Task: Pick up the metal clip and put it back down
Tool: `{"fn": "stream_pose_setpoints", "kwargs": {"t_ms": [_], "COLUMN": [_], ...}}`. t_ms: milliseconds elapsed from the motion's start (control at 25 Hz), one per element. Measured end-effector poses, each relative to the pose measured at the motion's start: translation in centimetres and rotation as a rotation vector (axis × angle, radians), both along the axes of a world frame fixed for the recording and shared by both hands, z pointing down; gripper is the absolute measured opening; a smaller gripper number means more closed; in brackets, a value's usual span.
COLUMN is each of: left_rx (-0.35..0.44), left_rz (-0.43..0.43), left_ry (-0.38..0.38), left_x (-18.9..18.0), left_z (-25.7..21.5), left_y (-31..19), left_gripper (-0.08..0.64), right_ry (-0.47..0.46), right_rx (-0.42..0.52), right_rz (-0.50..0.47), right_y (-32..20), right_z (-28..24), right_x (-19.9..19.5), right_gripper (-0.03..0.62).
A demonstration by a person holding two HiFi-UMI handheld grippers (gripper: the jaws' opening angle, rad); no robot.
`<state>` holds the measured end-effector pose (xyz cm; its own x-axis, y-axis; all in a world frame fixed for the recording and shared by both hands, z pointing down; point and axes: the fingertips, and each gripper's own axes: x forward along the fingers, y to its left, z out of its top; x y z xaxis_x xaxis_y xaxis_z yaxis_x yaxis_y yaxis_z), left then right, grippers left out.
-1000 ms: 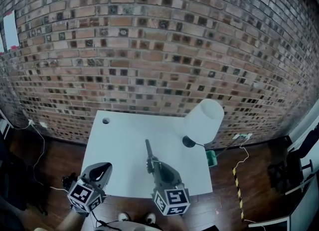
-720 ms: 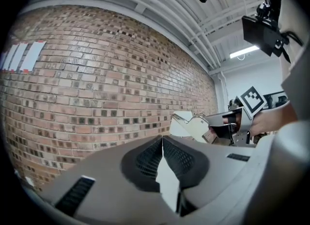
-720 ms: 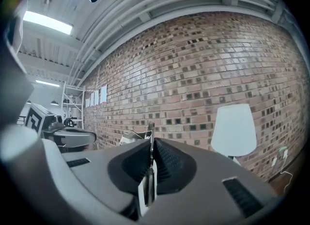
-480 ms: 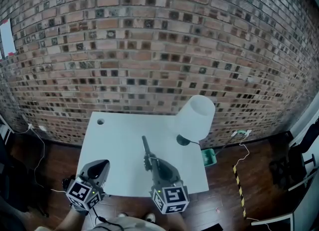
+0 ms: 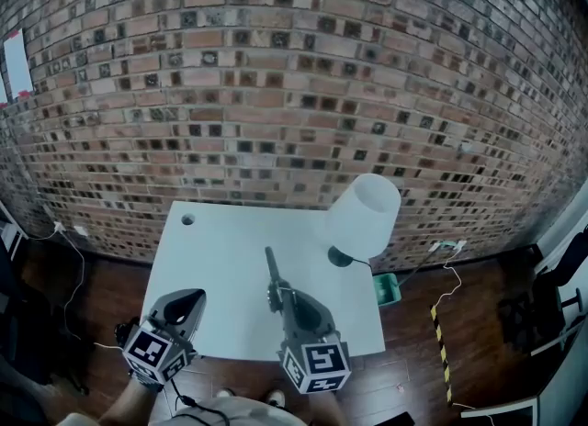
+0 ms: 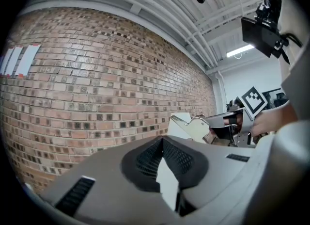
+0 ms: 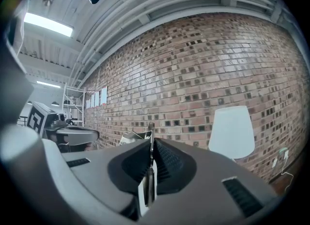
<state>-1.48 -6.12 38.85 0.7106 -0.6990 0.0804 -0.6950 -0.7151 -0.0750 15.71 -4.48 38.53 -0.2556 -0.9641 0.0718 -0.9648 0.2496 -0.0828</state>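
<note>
The right gripper (image 5: 280, 303) has its fingers clamped on a thin, silvery metal clip (image 5: 271, 273). The clip pokes out far beyond them over the middle of the white rectangular counter (image 5: 216, 250). From above I cannot tell whether it clears the surface. In the right gripper view the clip is edge-on, a mere sliver. The left gripper (image 5: 191, 301) hangs at the counter's near left edge, fingers together on nothing. A white-shaded lamp (image 5: 365, 218) stands far right, base partly hidden under its shade, before a brick wall (image 5: 276, 94).
</note>
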Motion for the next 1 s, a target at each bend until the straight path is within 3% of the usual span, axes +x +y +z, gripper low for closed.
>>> {"fn": "stream_pose_setpoints", "kwargs": {"t_ms": [160, 360, 560, 1000], "left_rx": [0.002, 0.036, 0.005, -0.005], "left_rz": [-0.001, -0.016, -0.017, 0.033], "left_ry": [-0.010, -0.078, -0.010, -0.006], "left_x": [0.0, 0.0, -0.2, -1.0], "left_z": [0.0, 0.3, 0.0, 0.5], "left_y": [0.0, -0.2, -0.3, 0.0], "left_gripper": [0.008, 0.008, 0.003, 0.000], "right_ry": [0.003, 0.009, 0.012, 0.060], "right_rx": [-0.002, -0.017, -0.025, -0.048], "right_rz": [-0.007, -0.010, -0.002, 0.034], "right_y": [0.0, -0.1, 0.1, 0.0], "right_z": [0.2, 0.5, 0.8, 1.1], "right_x": [-0.2, -0.4, -0.5, -1.2], "right_gripper": [-0.009, -0.009, -0.009, -0.011]}}
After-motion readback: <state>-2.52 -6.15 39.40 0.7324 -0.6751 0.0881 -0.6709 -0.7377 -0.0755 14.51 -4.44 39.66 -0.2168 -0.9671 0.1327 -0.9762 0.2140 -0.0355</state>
